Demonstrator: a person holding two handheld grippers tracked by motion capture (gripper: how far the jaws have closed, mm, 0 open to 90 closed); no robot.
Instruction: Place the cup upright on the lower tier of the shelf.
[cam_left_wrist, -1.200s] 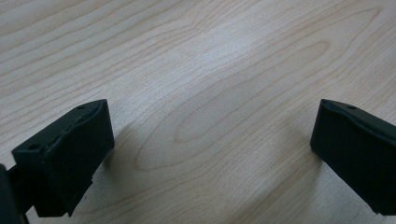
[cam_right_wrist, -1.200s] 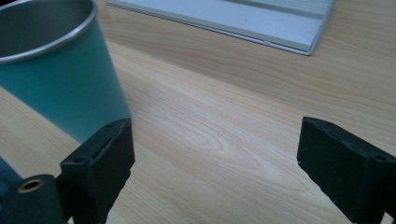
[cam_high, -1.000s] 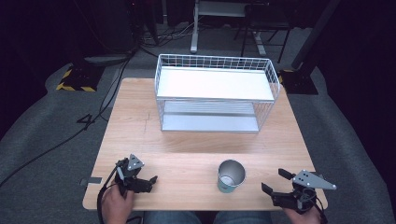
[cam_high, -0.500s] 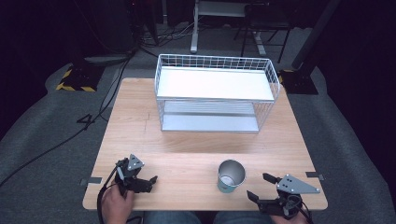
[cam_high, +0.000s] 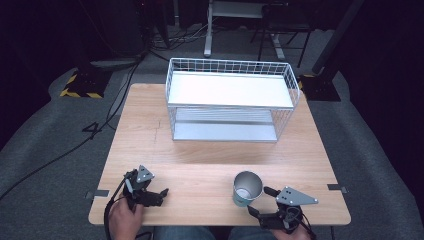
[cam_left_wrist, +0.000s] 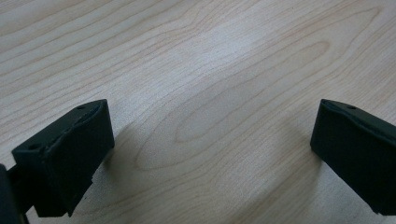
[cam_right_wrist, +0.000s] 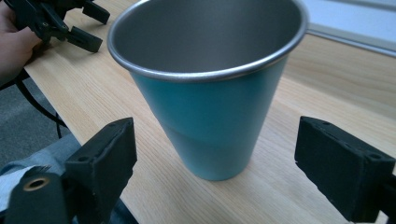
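The table (cam_high: 200, 175) carries a wire rack (cam_high: 230, 100) at its far side. A teal cup (cam_high: 247, 188) stands upright near the front edge, just ahead of the right gripper (cam_high: 264, 201), jaws spread. The left gripper (cam_high: 159, 194) rests apart, likewise spread.

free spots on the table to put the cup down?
Bare wood between the left tongs and the cup, and the wide strip between cup and wire rack. Left of the rack is narrower. Crowded at the front right, where the open right tongs flank the cup.
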